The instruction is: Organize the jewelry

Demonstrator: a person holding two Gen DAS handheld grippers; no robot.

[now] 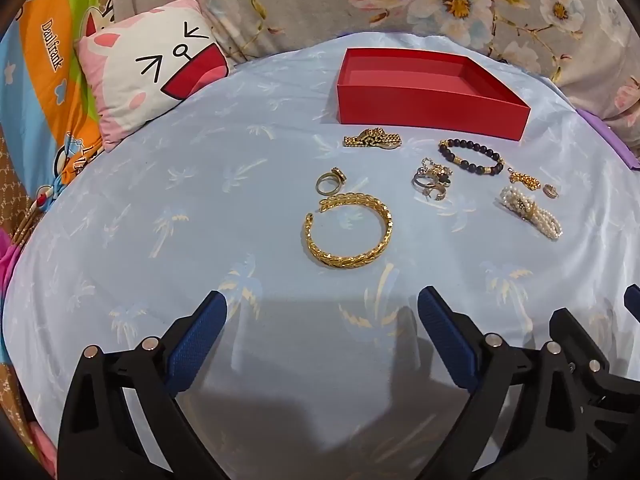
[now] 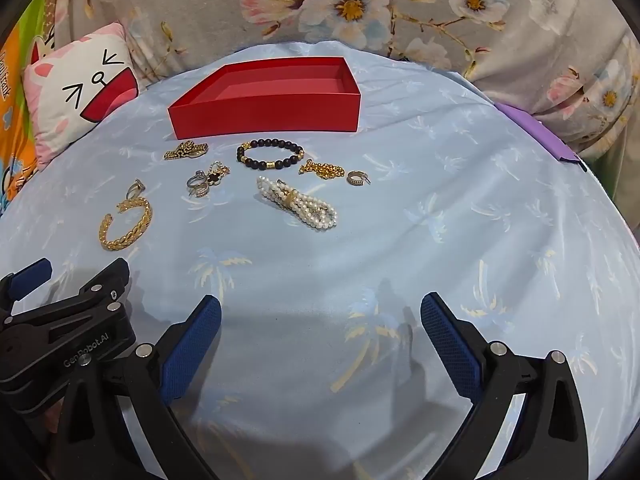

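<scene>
An open, empty red box [image 1: 430, 110] [image 2: 264, 110] stands at the back of the blue sheet. In front of it lie a gold bangle [image 1: 347, 230] [image 2: 126, 224], a gold ring [image 1: 330, 182], a gold watch band [image 1: 372, 141] [image 2: 186, 150], a dark bead bracelet [image 1: 470, 157] [image 2: 270, 154], a heap of rings [image 1: 432, 182] [image 2: 208, 182], a pearl bracelet [image 1: 530, 210] [image 2: 298, 204], a gold chain [image 2: 322, 169] and a small hoop [image 2: 357, 178]. My left gripper [image 1: 322, 308] is open and empty, short of the bangle. My right gripper [image 2: 320, 314] is open and empty, short of the pearls.
A cat-face pillow [image 1: 148, 76] [image 2: 76, 96] lies at the back left. A floral cover [image 1: 480, 4] rises behind the box. A purple object [image 2: 536, 130] lies at the sheet's right edge. The left gripper's body [image 2: 60, 328] sits at the right wrist view's lower left.
</scene>
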